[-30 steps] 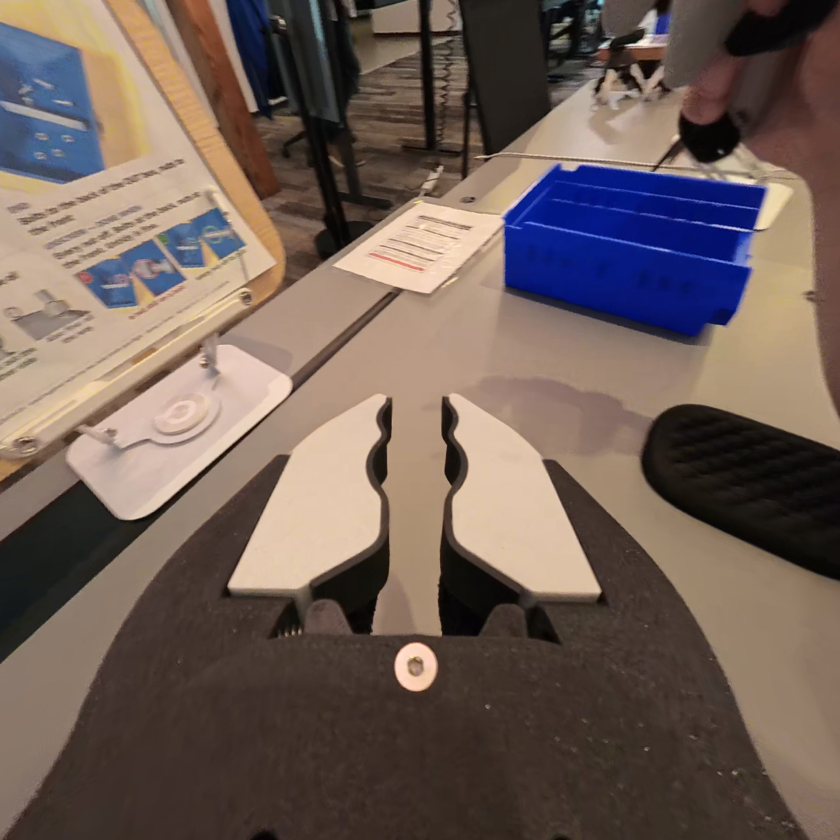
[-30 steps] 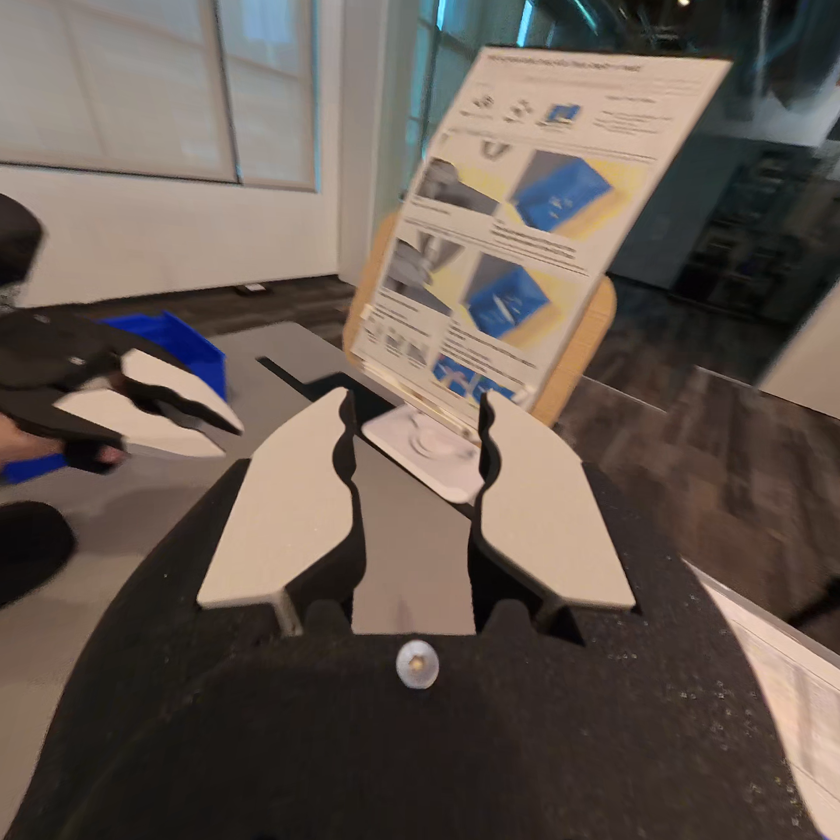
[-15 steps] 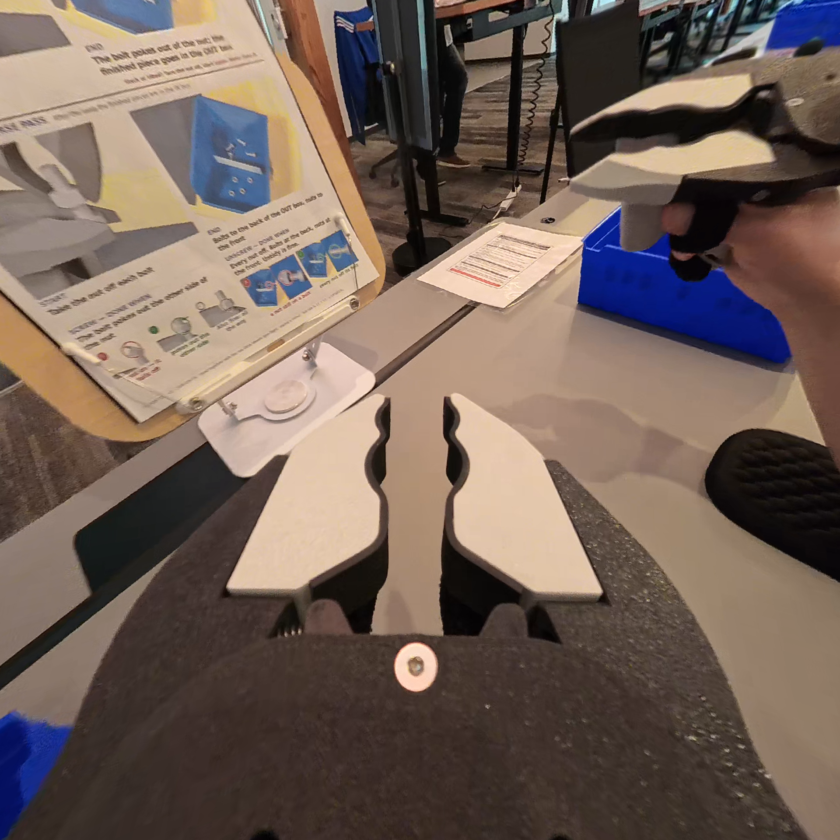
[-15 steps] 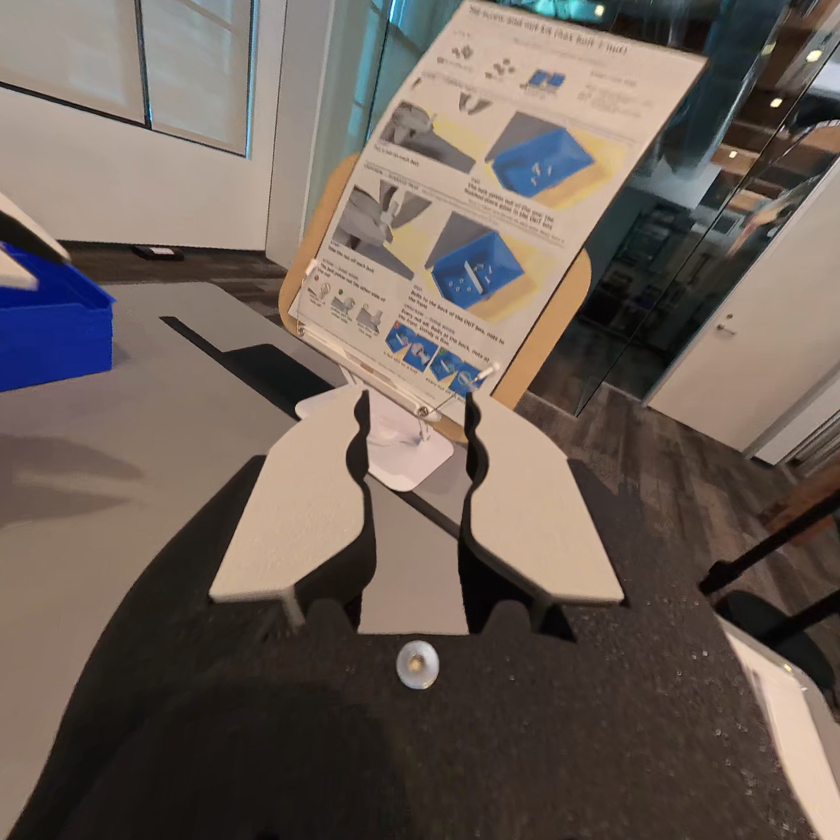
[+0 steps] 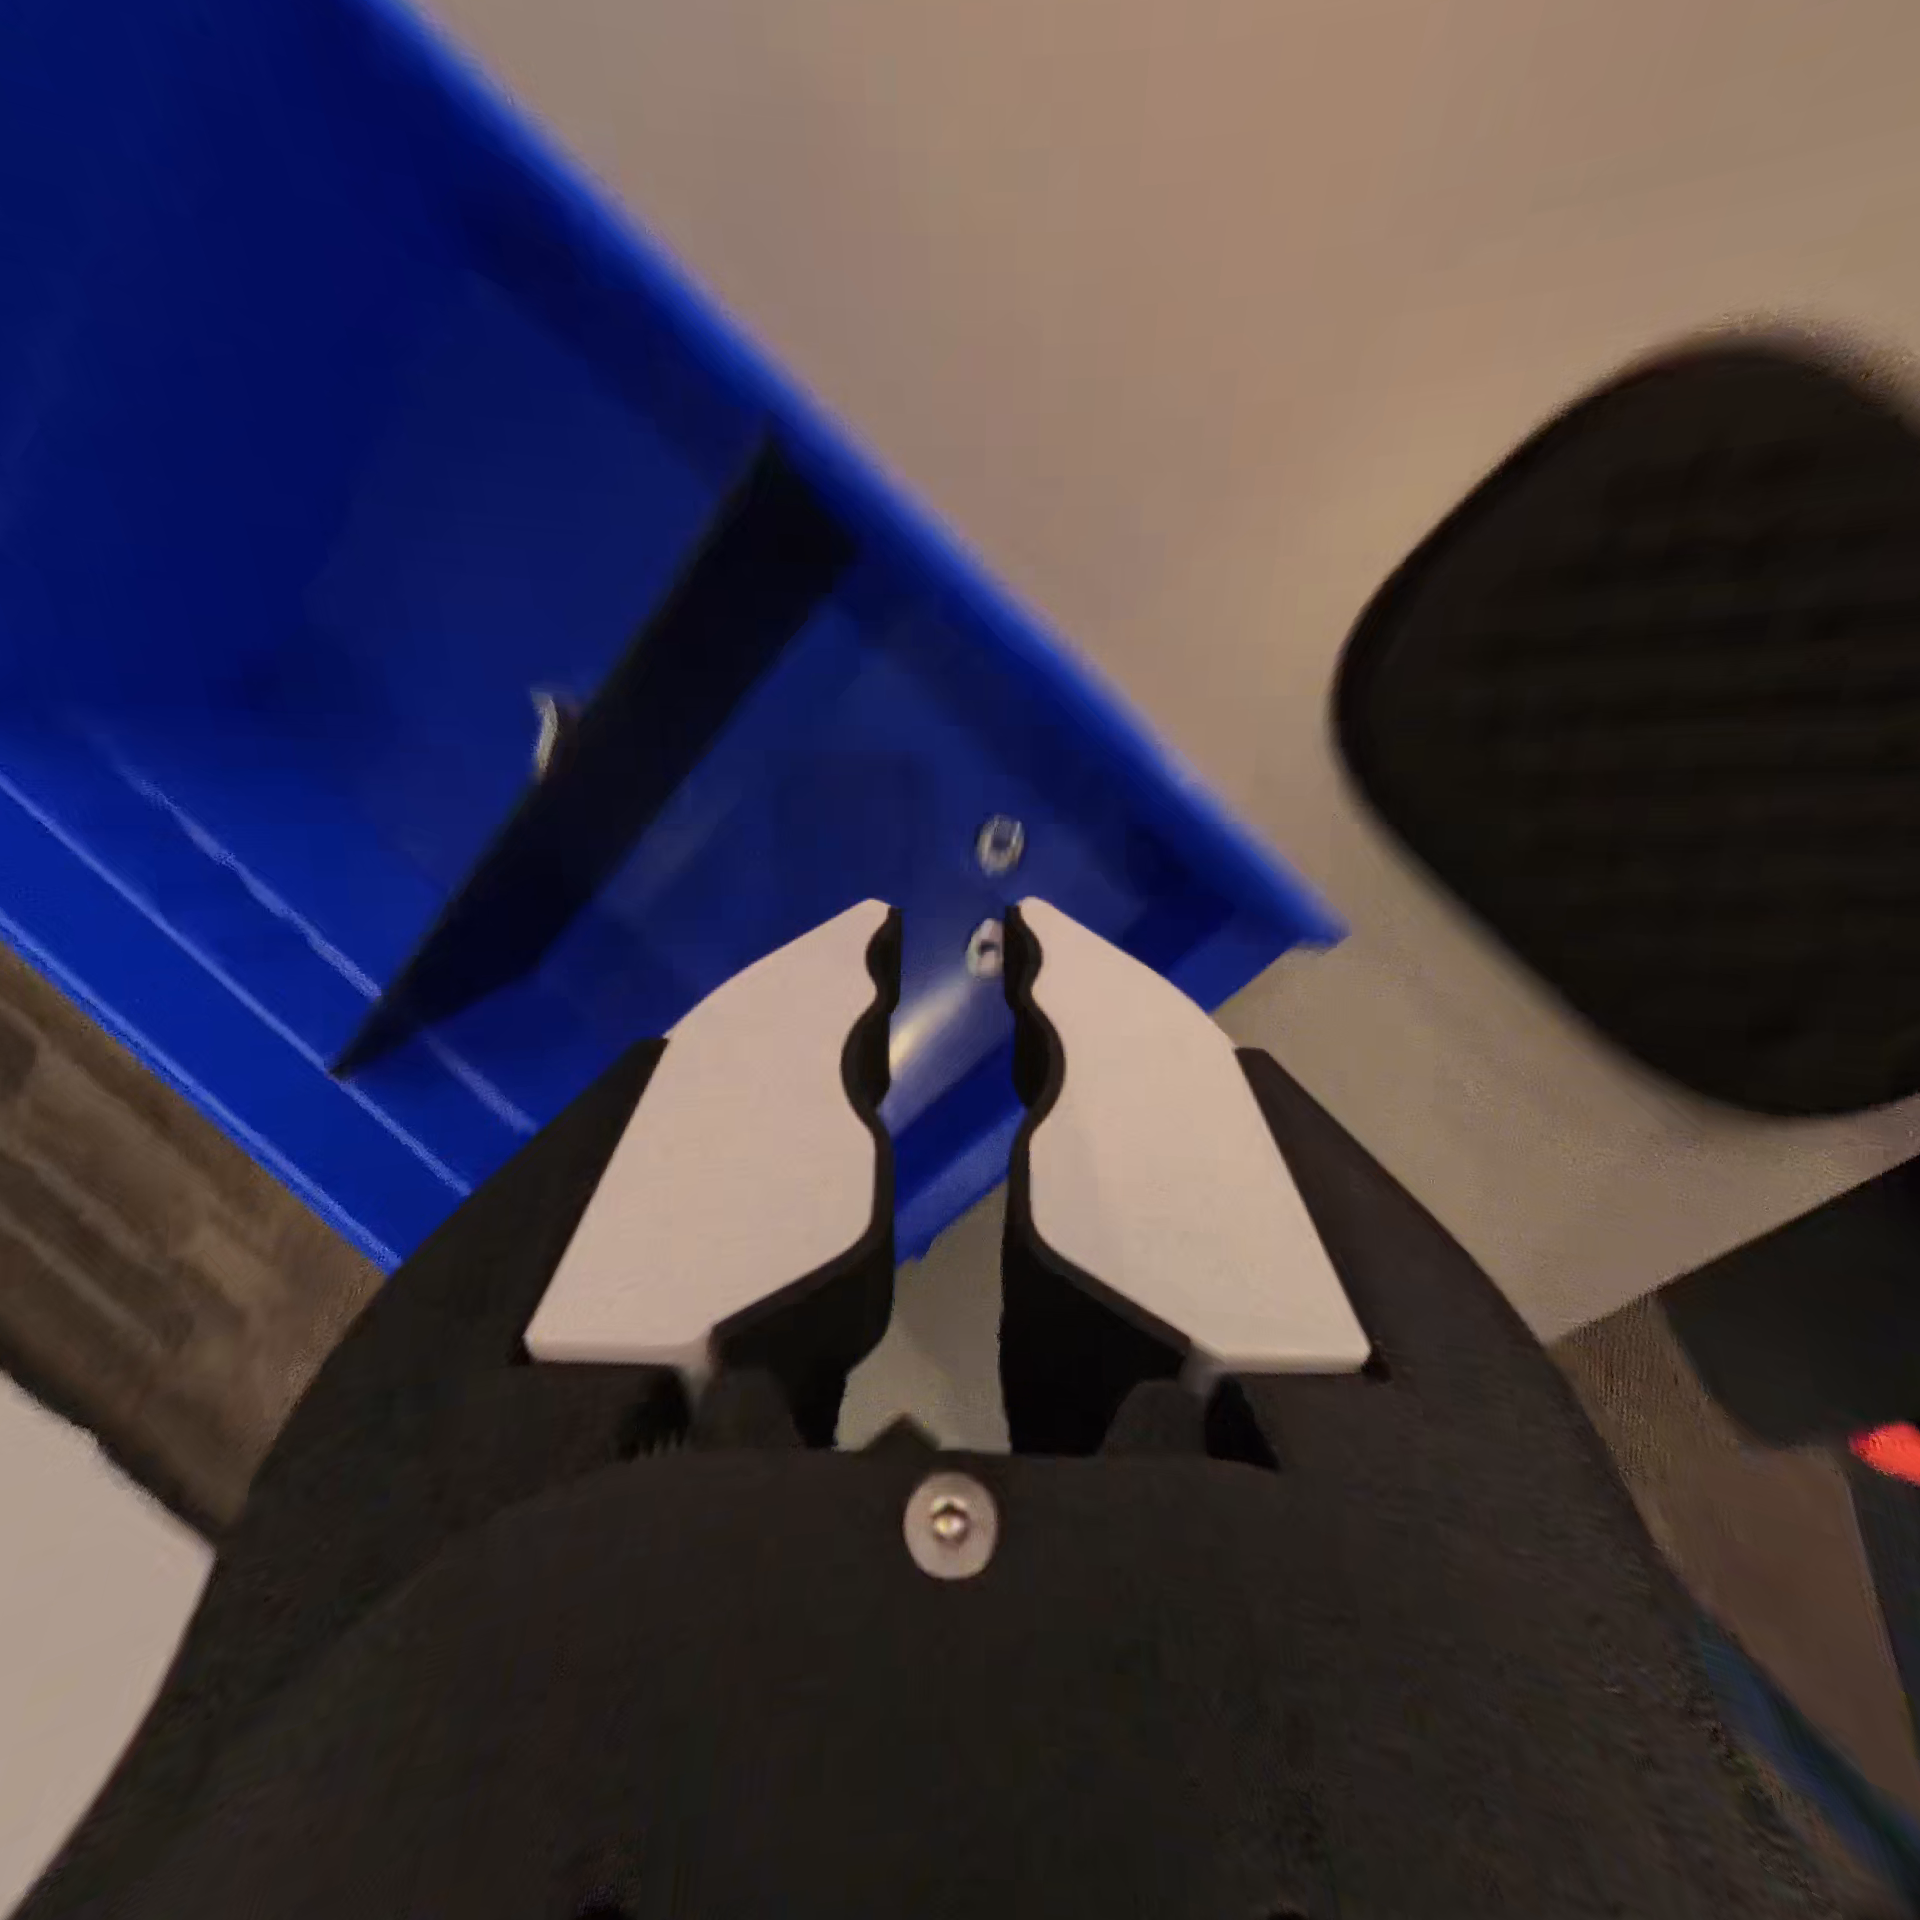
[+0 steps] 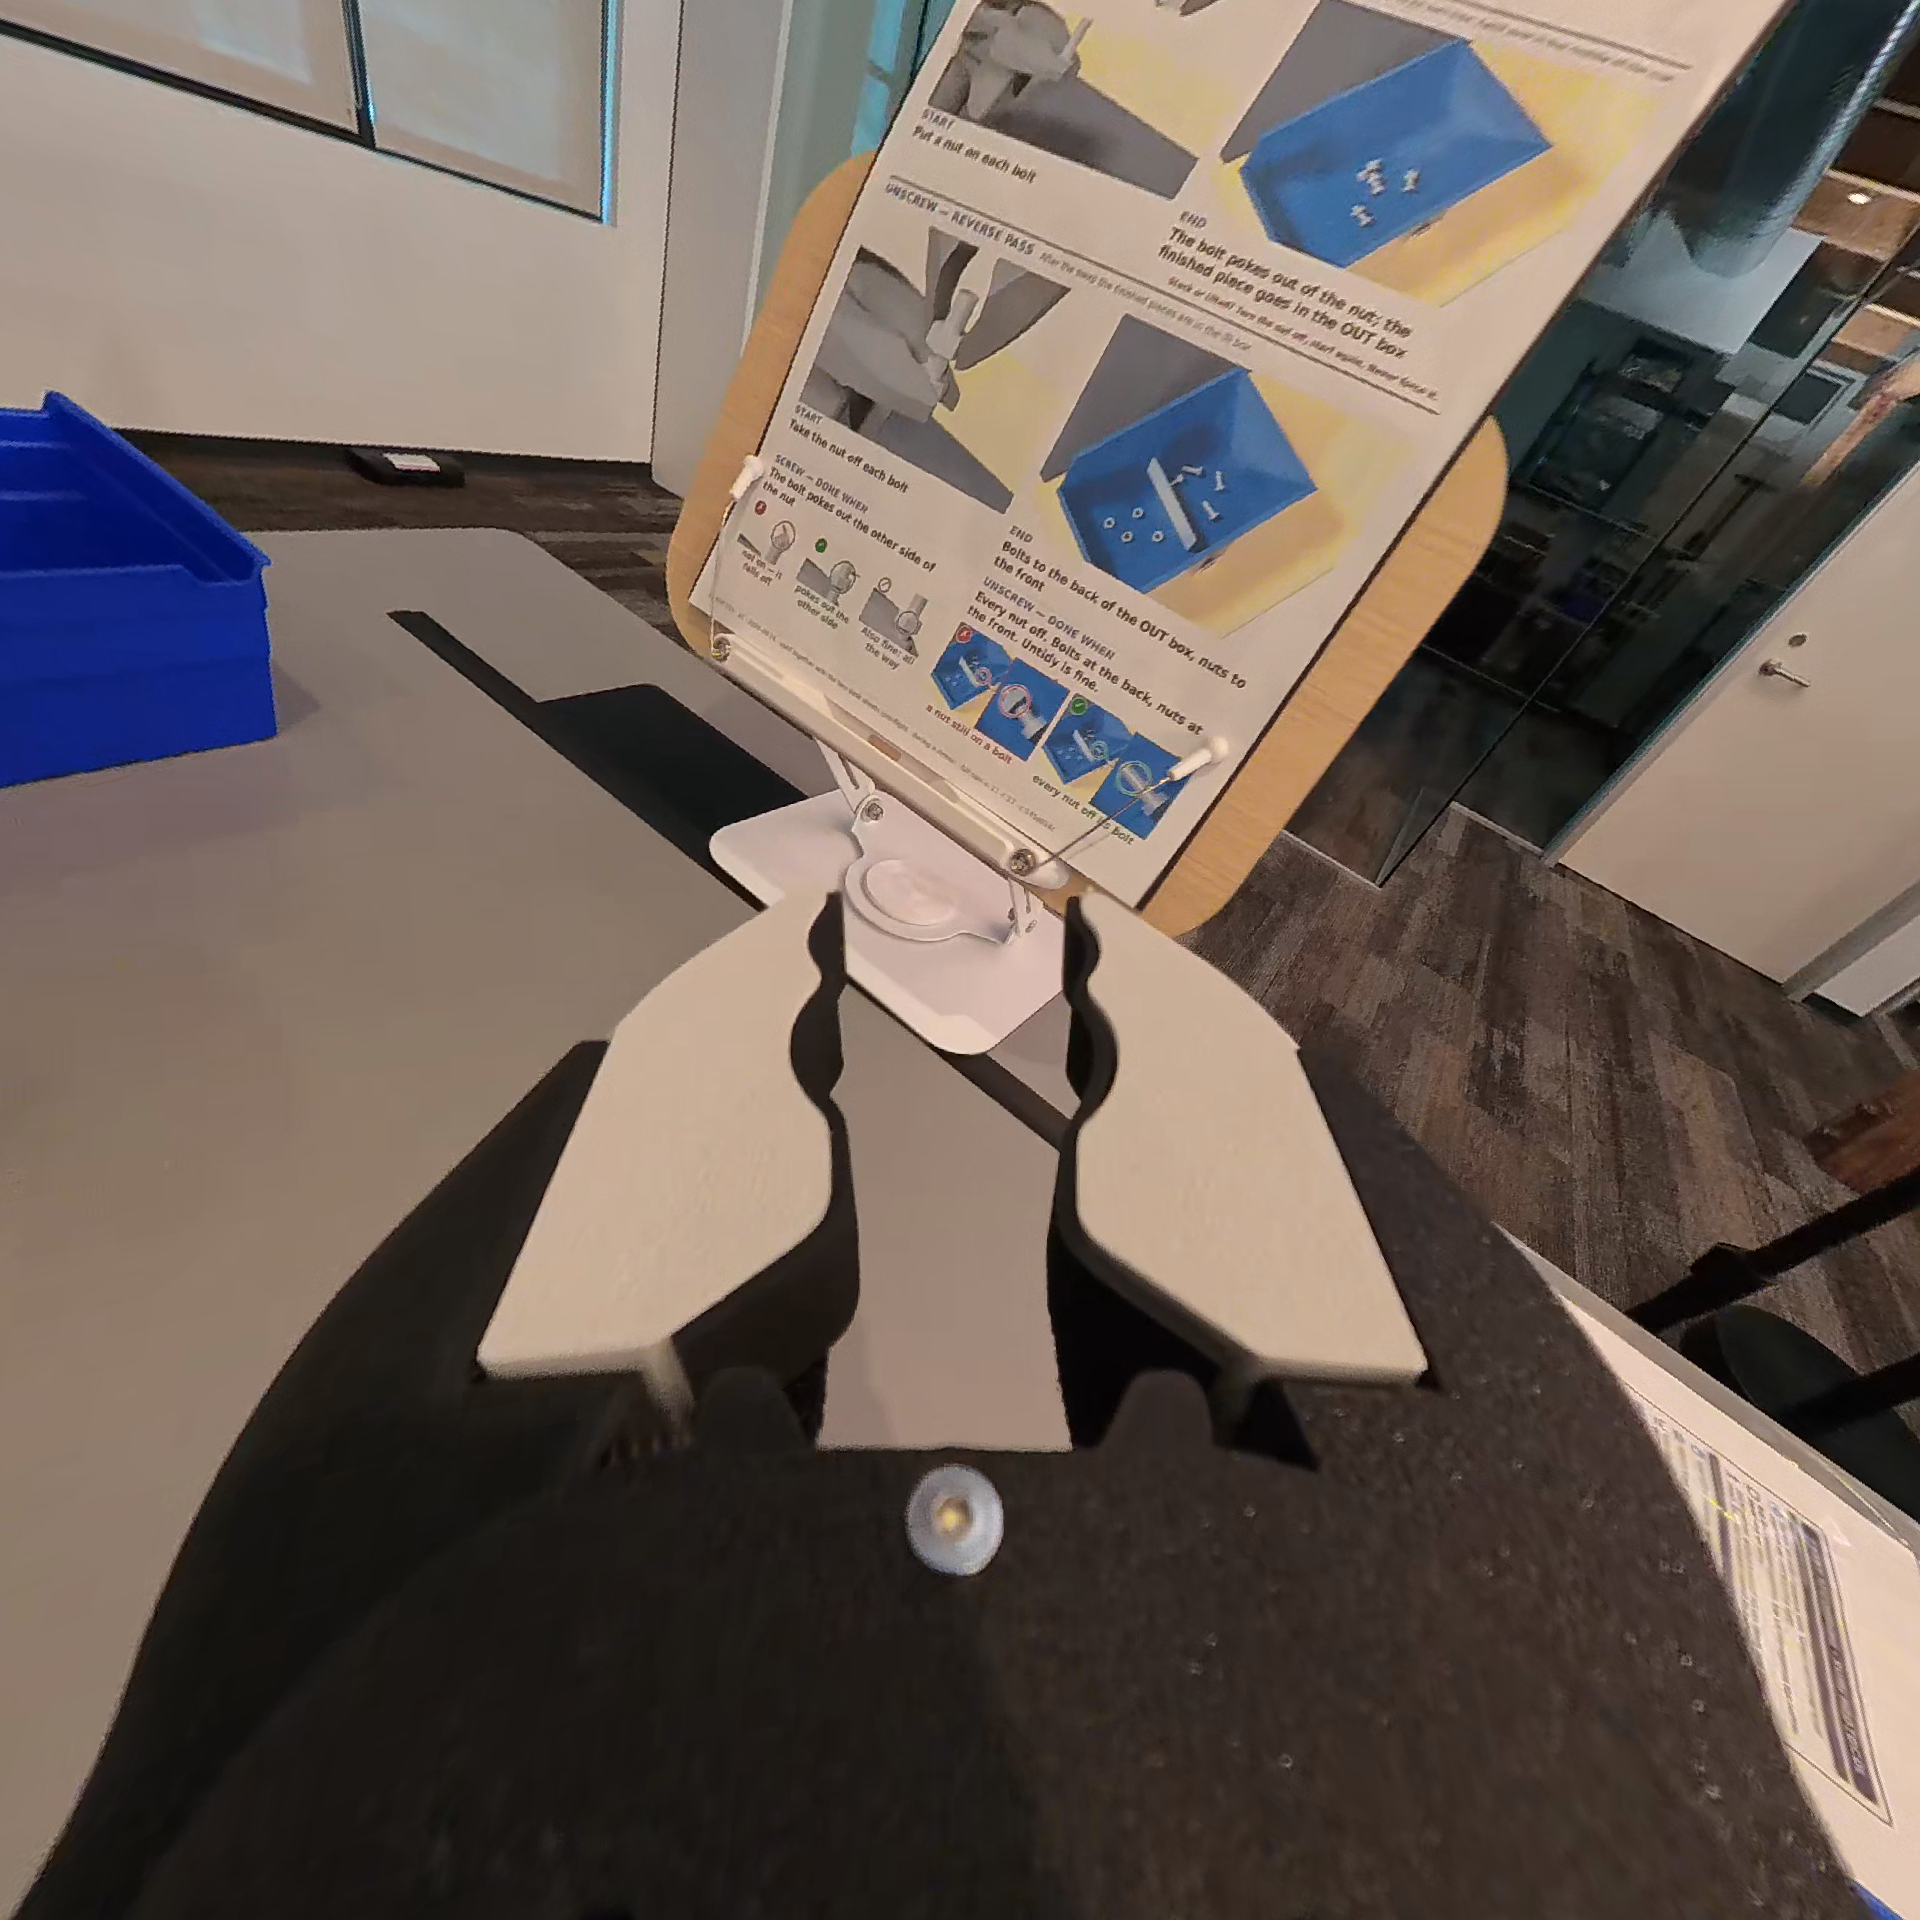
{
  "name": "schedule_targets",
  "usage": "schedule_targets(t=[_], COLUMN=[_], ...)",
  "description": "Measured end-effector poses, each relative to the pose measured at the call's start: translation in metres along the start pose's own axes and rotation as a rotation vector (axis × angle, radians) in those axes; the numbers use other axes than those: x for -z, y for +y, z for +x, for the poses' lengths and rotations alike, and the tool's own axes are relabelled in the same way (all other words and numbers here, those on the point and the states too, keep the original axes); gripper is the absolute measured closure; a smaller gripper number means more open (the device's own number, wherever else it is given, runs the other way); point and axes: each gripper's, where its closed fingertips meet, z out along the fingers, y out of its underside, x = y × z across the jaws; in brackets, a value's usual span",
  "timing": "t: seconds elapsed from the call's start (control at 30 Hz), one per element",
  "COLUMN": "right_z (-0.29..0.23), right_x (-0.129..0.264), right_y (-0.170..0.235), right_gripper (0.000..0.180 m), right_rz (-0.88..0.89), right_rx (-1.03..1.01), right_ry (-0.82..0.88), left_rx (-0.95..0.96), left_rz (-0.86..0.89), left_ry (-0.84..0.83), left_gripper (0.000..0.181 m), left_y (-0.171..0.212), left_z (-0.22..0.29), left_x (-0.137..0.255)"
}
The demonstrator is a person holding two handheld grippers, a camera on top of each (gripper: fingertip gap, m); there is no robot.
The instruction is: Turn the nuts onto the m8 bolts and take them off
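Grey bench (image 6: pixel 260 987) (dark wood-look floor (image 6: pixel 1558 1018) beyond); left tongs (image 5: pixel 951 914) and right tongs (image 6: pixel 951 914) both gape, empty, over a blue bin (image 5: pixel 312 468).

Left gripper (image 5: pixel 954 914) tilted steeply downward, pale fingers (image 5: pixel 748 1132) parted by a narrow gap, nothing between the tips; view blurred. Right gripper (image 6: pixel 948 909) held nearly level, pointing fwd, its fingers (image 6: pixel 707 1153) spread wider than the left's, approx. twice the gap, and likewise empty. Black bodies of both fill the lower half of each view. No hand or arm visible in either wrist view.
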Motion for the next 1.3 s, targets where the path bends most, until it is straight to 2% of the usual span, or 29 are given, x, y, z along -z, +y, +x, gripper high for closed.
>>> schedule_targets(t=[0.1, 0.23, 0.43, 0.5, 0.9, 1.3], right_z=[-0.007, -0.012, -0.013, -0.011, -0.004, 0.001], right_x=[-0.005, -0.01, -0.011, -0.011, -0.008, -0.002], right_y=[0.003, 0.009, 0.012, 0.014, 0.014, 0.01], right_gripper=[0.14, 0.14, 0.141, 0.141, 0.142, 0.144], right_rz=[-0.024, -0.068, -0.073, -0.073, -0.082, -0.066], right_rx=[0.026, 0.077, 0.055, 0.043, 0.038, 0.029], right_ry=[-0.01, -0.007, -0.02, -0.019, -0.005, 0.001], left_rx=[0.021, 0.031, -0.238, -0.271, -0.136, -0.128], left_rz=[-0.116, -0.086, -0.086, -0.107, -0.134, -0.171], left_ry=[0.071, 0.155, 0.199, 0.217, 0.232, 0.217], left_gripper=[0.16, 0.159, 0.158, 0.158, 0.156, 0.161], left_y=[0.032, 0.024, 0.018, 0.02, 0.018, 0.017], left_z=[-0.006, -0.009, 0.01, 0.015, 0.013, 0.01], left_x=[-0.021, -0.033, -0.061, -0.067, -0.082, -0.089])
